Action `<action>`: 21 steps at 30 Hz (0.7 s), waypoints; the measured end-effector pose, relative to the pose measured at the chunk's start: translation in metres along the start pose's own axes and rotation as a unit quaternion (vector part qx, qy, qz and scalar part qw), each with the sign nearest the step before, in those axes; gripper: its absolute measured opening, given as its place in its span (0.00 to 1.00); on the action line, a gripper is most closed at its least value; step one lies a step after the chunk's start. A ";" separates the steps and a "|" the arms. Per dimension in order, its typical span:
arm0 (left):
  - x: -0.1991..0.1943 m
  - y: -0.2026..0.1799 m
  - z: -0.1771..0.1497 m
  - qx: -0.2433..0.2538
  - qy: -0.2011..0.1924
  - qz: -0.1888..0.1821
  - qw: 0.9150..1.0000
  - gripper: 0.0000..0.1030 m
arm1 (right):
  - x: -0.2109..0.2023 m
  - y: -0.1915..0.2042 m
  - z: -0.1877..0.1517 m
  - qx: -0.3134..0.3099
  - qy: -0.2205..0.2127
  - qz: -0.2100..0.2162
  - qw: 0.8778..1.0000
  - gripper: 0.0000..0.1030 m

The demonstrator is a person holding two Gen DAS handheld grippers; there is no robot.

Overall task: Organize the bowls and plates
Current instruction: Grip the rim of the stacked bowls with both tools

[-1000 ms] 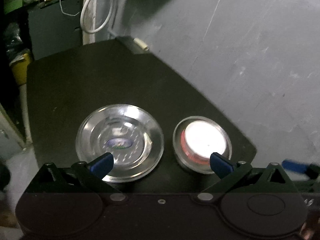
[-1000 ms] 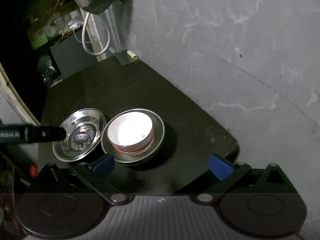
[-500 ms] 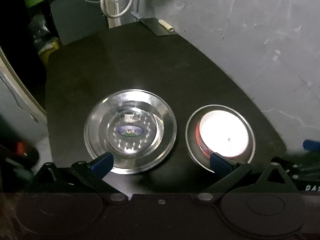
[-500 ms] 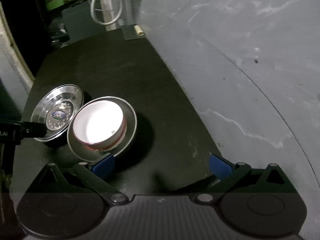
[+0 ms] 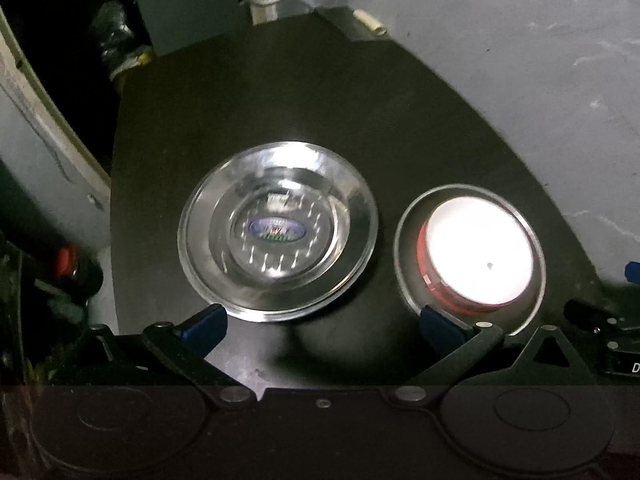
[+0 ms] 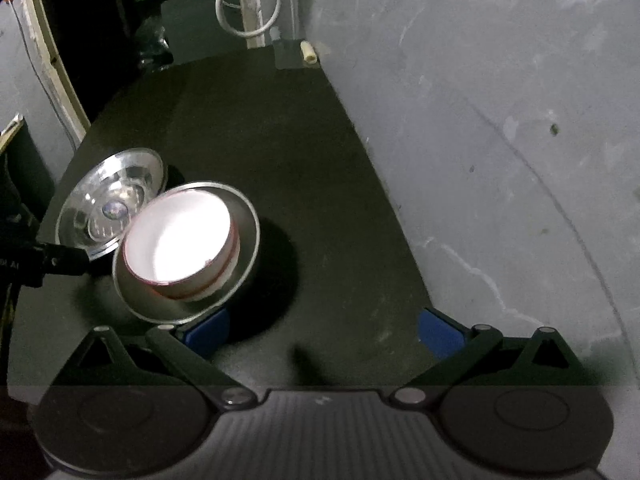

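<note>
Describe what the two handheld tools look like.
Both look alike. The left tool and right tool are matte black, each with two angled linkage arms, silver pivot pins and blue pads on the fingertips. The right tool's body shows a ribbed grey panel. No hands or sleeves show.

left gripper (image 5: 322, 326) jaws wide, right gripper (image 6: 322, 330) likewise

Quick count: two steel plates on the black table (image 5: 320, 92), one empty w/ a sticker (image 5: 277, 230), one under the bowl (image 5: 404, 264). One white bowl w/ red band (image 5: 478, 251), sitting in that second plate. Two grippers, four blue pads total. One white cable loop (image 6: 248, 4) at back.
</note>
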State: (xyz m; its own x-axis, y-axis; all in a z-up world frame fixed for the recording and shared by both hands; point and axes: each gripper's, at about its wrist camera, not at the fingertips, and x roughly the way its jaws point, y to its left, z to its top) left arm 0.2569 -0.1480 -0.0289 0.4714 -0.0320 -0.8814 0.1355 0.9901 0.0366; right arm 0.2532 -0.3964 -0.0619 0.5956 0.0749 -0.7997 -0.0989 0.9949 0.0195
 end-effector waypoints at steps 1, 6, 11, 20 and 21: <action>0.002 0.001 0.000 -0.003 0.002 -0.002 1.000 0.99 | 0.001 0.000 0.000 -0.002 0.001 -0.003 1.000 1.00; 0.009 0.002 -0.001 -0.017 -0.003 -0.033 0.999 0.99 | 0.003 -0.001 0.004 0.002 -0.008 -0.001 1.000 1.00; 0.010 0.003 -0.001 -0.020 -0.020 -0.051 0.998 0.99 | 0.009 0.001 0.015 -0.001 -0.012 0.000 1.000 1.00; 0.025 -0.004 0.002 -0.002 -0.009 -0.037 0.999 0.99 | 0.021 0.006 0.019 -0.006 -0.009 0.002 1.000 1.00; 0.026 -0.005 0.002 0.001 -0.008 -0.036 0.999 0.99 | 0.023 0.006 0.019 -0.006 -0.006 0.002 1.000 1.00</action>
State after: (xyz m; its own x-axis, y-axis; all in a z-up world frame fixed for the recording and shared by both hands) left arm 0.2701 -0.1536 -0.0508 0.4743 -0.1048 -0.8741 0.1706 0.9850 -0.0256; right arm 0.2818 -0.3875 -0.0691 0.6049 0.0807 -0.7922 -0.1108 0.9937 0.0167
